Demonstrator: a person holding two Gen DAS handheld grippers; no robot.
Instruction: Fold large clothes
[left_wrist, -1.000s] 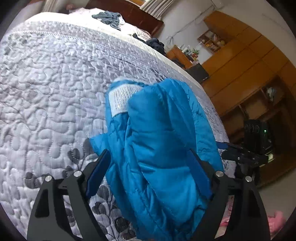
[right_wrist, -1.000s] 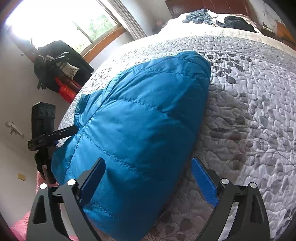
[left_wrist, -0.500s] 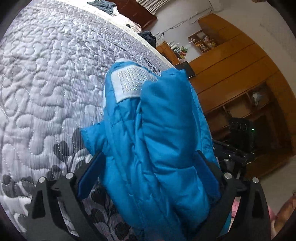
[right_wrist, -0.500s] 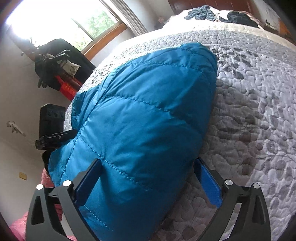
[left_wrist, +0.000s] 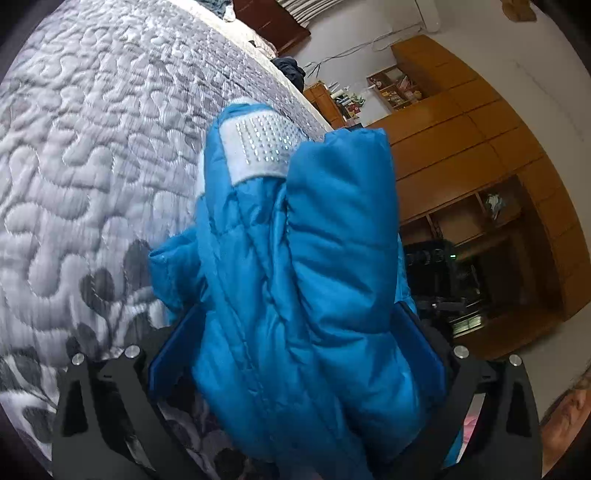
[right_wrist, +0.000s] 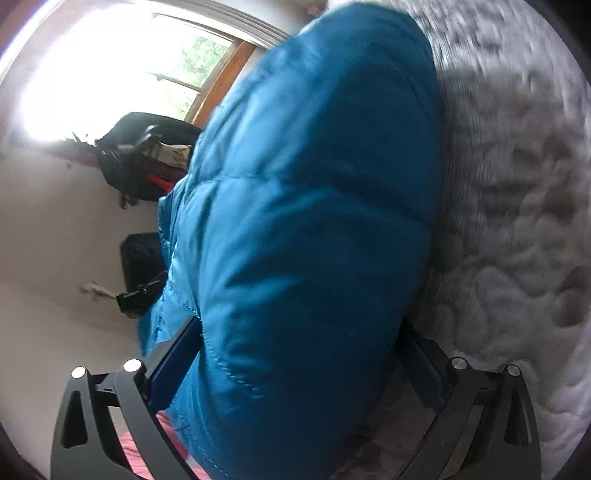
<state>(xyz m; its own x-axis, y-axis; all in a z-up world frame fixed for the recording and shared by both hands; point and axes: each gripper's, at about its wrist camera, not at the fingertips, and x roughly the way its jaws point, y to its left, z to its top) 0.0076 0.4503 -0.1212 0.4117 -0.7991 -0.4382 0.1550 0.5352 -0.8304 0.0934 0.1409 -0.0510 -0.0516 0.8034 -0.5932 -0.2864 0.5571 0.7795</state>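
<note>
A blue puffer jacket (left_wrist: 314, 277), folded into a thick bundle, stands up between the fingers of my left gripper (left_wrist: 299, 343), whose blue pads press into its sides. A white studded patch (left_wrist: 262, 147) shows at its top. In the right wrist view the same jacket (right_wrist: 314, 221) fills the space between the wide-set fingers of my right gripper (right_wrist: 299, 350), which is rolled to the side. Both grippers hold the bundle at the edge of the grey quilted bed (left_wrist: 92, 147).
The quilt (right_wrist: 517, 221) runs on to the right of the jacket. A wooden wardrobe (left_wrist: 461, 147) and a black device on a stand (left_wrist: 436, 258) are beyond the bed. Dark clothes (left_wrist: 291, 70) lie far up the bed. A bright window (right_wrist: 147, 74) is at the left.
Both grippers pushed further onto the jacket, and it now fills the gap between their fingers. The right gripper has rolled sharply and the bundle has tipped up off the quilt.
</note>
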